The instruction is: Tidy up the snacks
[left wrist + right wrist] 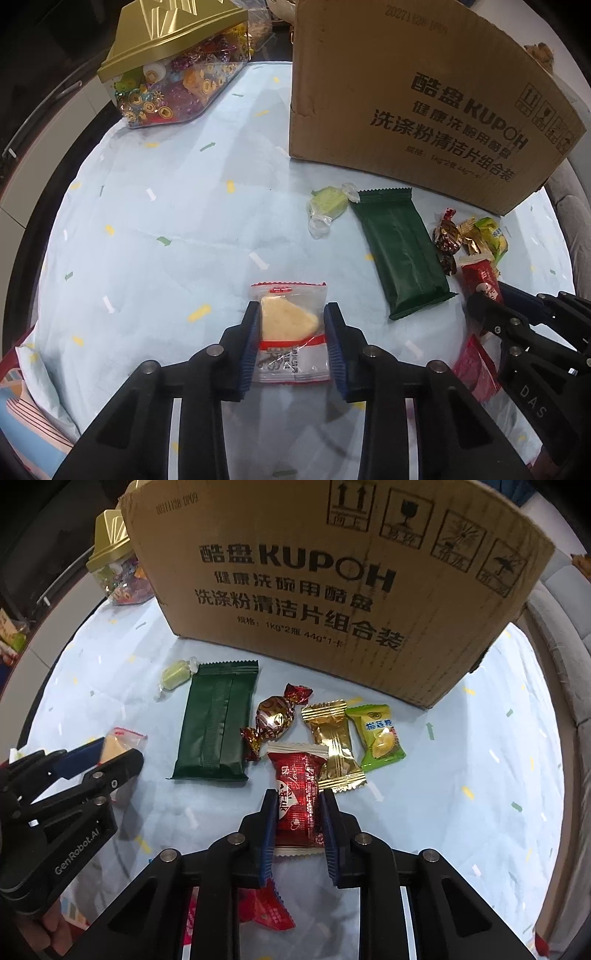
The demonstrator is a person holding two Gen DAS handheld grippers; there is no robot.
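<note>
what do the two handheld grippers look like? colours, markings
Both are black plastic linkage frames with silver pivot pins and ribbed blue pads on the fingers. The left gripper carries white "GenRobot.AI" lettering along its side; the right gripper shows raised "DAS" lettering. No cables or sleeves visible.

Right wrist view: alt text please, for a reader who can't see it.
The right gripper is shut on a red wrapped snack lying on a pale blue cloth. Beyond it lie a dark green packet and small candies before a cardboard box.
</note>
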